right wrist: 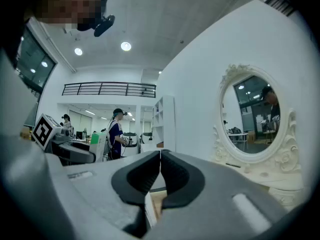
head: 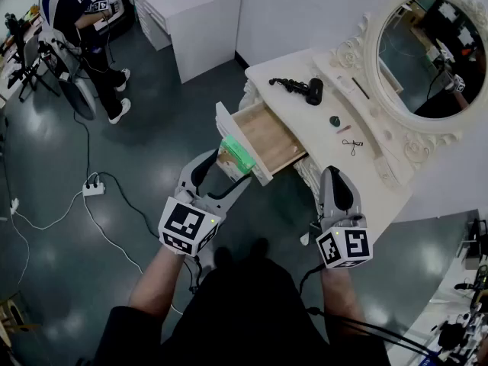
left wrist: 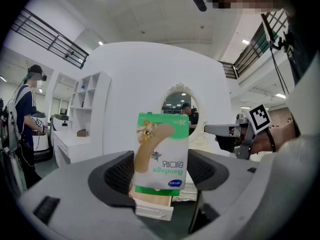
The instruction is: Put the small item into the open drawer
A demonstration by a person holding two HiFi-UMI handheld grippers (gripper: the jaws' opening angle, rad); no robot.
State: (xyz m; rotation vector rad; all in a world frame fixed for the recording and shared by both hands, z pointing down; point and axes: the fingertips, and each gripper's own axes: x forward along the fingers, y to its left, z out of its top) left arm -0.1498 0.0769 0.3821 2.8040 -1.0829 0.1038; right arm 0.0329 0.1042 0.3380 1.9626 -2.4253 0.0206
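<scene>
My left gripper [head: 234, 166] is shut on a green and white bandage box [head: 239, 153], held upright at the front left corner of the open wooden drawer [head: 276, 139]. In the left gripper view the box [left wrist: 162, 151] stands between the dark pads [left wrist: 116, 176], with the drawer front just below it. My right gripper [head: 334, 175] hangs in front of the white dressing table [head: 385, 175], to the right of the drawer. Its jaws are shut with nothing between them, as the right gripper view [right wrist: 160, 160] shows.
On the tabletop lie a black hair dryer [head: 302, 88], a small dark round item [head: 334, 120] and small scissors [head: 352, 145], below an oval mirror [head: 435, 52]. A power strip [head: 94, 189] with cables lies on the floor at left. A person [head: 80, 21] sits at far left.
</scene>
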